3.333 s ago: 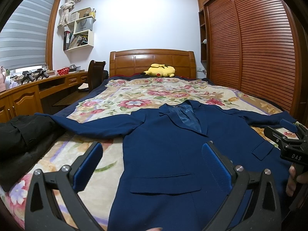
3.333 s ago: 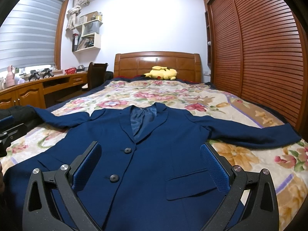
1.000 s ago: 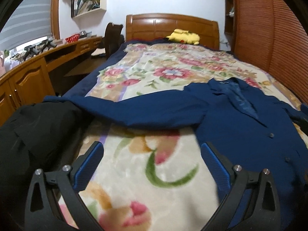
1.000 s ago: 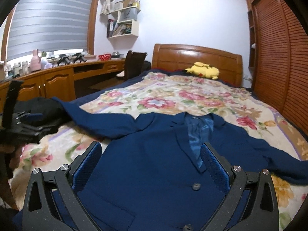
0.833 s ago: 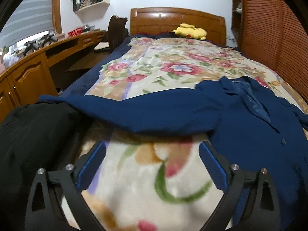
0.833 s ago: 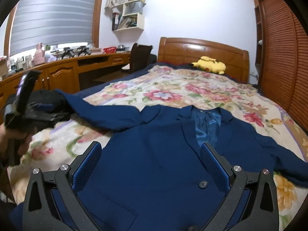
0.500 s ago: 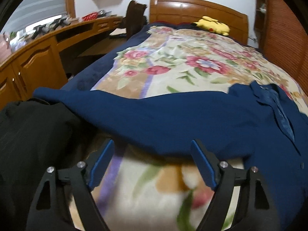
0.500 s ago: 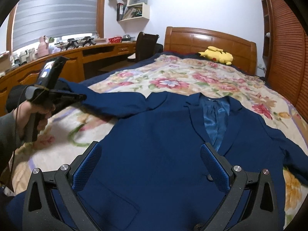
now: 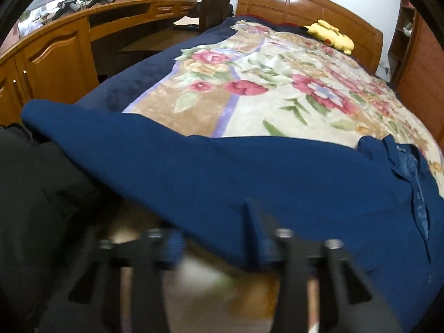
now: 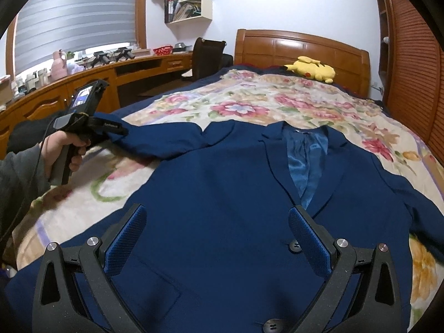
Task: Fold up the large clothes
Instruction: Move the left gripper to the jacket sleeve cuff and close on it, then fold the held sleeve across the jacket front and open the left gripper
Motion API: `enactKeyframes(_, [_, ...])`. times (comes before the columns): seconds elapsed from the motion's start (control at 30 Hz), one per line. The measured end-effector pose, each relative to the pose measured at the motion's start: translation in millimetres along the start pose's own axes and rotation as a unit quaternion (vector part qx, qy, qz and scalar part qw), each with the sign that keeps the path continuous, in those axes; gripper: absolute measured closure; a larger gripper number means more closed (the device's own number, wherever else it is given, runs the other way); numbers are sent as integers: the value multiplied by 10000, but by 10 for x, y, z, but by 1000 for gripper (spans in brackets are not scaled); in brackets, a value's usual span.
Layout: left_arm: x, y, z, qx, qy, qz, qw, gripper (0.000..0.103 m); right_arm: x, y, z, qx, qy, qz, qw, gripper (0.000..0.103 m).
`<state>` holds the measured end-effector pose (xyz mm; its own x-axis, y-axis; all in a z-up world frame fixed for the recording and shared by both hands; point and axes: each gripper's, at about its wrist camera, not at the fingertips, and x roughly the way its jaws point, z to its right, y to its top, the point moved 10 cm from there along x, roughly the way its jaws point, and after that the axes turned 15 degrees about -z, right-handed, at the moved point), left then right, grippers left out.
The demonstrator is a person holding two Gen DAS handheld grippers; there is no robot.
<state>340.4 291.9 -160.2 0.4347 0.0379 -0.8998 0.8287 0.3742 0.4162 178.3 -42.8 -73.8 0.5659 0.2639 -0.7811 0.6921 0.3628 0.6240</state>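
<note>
While the left gripper [image 9: 219, 245] closes on the sleeve [image 9: 194, 166] at the bed's [image 10: 291, 97] left edge, pinching only its hem suits; right gripper [image 10: 216, 238] gapes over the jacket [image 10: 236, 194].

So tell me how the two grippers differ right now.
The left gripper is closing its jaws, with the blue blazer's sleeve between them; the right gripper stands wide open with nothing between its pads. The left is at the sleeve; the right hangs over the blazer's front. Both are black, with blue pads on the right.
</note>
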Motion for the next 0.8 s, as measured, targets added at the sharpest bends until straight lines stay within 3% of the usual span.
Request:
enactKeyframes(0.1, [-101,17,102,195,118,129,9997,98,-14,-5,68,30,-30,10,10000,0])
enactKeyframes(0.43, [-853,6,954,1120,-170,666,9913,102,-158,-16,410,226,-265,132,9993,0])
enactKeyframes(0.67, [-1344,-398,1807,2131,-354,887,9724,102,-236,-44,573,311,-441,172,9984,0])
enactKeyframes(0.8, [-1503,-694,2101,2474,-568,875,9633,102,-267,-60,638,359,-484,175,9980,0])
